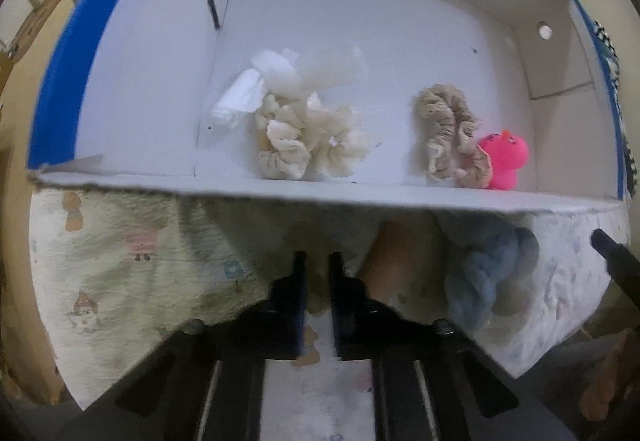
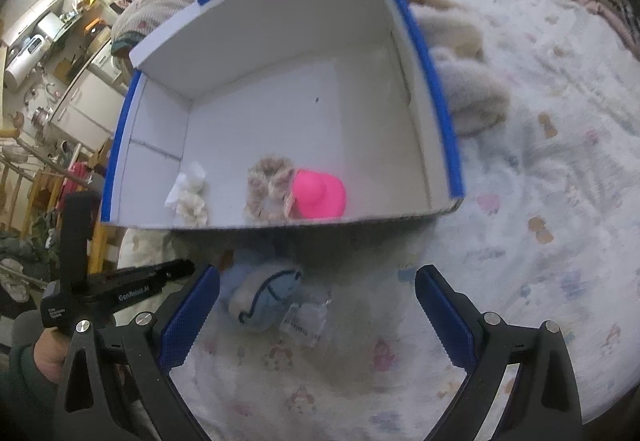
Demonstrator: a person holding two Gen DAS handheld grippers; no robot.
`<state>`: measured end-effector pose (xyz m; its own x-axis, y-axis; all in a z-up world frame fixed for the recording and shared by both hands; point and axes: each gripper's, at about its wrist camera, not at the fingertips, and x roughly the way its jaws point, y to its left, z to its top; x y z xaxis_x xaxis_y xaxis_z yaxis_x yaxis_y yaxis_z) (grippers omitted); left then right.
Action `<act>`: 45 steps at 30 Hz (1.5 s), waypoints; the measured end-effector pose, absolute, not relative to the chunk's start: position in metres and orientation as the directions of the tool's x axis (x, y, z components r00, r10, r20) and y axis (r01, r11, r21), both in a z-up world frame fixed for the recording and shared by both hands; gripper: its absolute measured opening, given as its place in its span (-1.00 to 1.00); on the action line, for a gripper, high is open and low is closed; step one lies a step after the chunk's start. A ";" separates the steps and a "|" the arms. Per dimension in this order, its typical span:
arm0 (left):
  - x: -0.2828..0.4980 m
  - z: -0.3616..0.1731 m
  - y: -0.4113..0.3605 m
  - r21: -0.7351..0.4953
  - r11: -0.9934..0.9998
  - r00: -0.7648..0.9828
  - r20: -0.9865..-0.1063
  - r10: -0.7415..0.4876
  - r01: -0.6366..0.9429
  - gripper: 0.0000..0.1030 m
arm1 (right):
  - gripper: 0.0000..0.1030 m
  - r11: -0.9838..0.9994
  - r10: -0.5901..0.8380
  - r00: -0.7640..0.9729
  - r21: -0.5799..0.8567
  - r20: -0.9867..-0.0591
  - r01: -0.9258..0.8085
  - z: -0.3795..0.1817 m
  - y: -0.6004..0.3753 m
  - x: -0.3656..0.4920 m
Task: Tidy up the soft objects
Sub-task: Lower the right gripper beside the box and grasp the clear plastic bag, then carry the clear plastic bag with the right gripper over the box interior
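A: Where is room showing inside the white box (image 2: 280, 113)?

B: The far half of its floor is lying bare. Along the near wall (image 1: 320, 193) the cream scrunchie (image 1: 308, 141), the beige scrunchie (image 1: 452, 133) and the pink toy (image 1: 504, 157) are crowding the edge, with a gap between the two scrunchies.

A: And outside the box?

B: The blue soft toy (image 2: 264, 297) is lying near that near wall, and the left gripper (image 1: 318, 281) is sitting closed just beside it. The right gripper (image 2: 316, 305) is spreading wide over the printed bedspread (image 2: 520, 201).
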<state>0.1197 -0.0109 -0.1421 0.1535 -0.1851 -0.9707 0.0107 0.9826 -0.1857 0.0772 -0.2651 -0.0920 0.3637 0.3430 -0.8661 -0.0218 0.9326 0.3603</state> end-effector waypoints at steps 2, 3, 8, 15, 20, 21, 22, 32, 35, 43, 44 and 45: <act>0.116 -0.138 -0.013 -0.181 0.983 0.163 -0.970 -0.183 0.030 -0.90 | 1.00 0.936 0.343 0.314 0.351 -0.886 -0.032 -0.101 -0.261 0.076; 0.113 -0.136 -0.012 -0.179 0.983 0.165 -0.969 -0.182 0.035 -0.90 | 1.00 0.939 0.337 0.285 0.342 -0.897 -0.034 -0.106 -0.258 0.075; 0.101 -0.126 -0.012 -0.158 0.986 0.192 -0.967 -0.165 0.055 -0.90 | 0.69 0.959 0.281 0.142 0.272 -0.949 -0.079 -0.139 -0.237 0.072; 0.082 -0.111 -0.006 -0.099 0.992 0.253 -0.961 -0.116 0.077 -0.90 | 0.61 0.964 0.125 0.096 0.098 -0.987 -0.247 -0.170 -0.190 0.076; 0.073 -0.098 0.008 -0.055 0.996 0.287 -0.955 -0.072 0.070 -0.90 | -0.10 0.951 0.103 0.131 0.059 -0.986 -0.305 -0.171 -0.177 0.070; 0.073 -0.097 0.011 -0.054 0.996 0.292 -0.954 -0.072 0.068 -0.90 | -0.30 0.951 0.096 0.145 0.048 -0.985 -0.305 -0.168 -0.176 0.068; 0.075 -0.095 0.014 -0.054 0.996 0.296 -0.953 -0.071 0.065 -0.90 | -0.54 0.952 0.102 0.152 0.052 -0.983 -0.301 -0.166 -0.177 0.067; 0.067 -0.086 0.020 -0.041 0.998 0.328 -0.943 -0.052 0.040 -0.90 | -0.76 0.955 0.205 0.220 0.145 -0.954 -0.260 -0.124 -0.199 0.035; 0.066 -0.085 0.022 -0.035 0.999 0.333 -0.942 -0.043 0.030 -0.90 | -0.76 0.953 0.228 0.256 0.162 -0.939 -0.257 -0.109 -0.203 0.029; 0.060 -0.080 0.019 0.030 0.999 0.364 -0.931 0.016 0.032 -0.90 | -0.76 0.961 0.231 0.358 0.154 -0.905 -0.230 -0.077 -0.221 0.035; 0.059 -0.079 0.019 0.043 0.999 0.373 -0.927 0.027 0.033 -0.90 | -0.76 0.962 0.236 0.380 0.159 -0.894 -0.223 -0.071 -0.224 0.033; 0.057 -0.076 0.018 0.058 0.998 0.388 -0.921 0.041 0.032 -0.90 | -0.76 0.962 0.243 0.399 0.165 -0.884 -0.218 -0.065 -0.226 0.032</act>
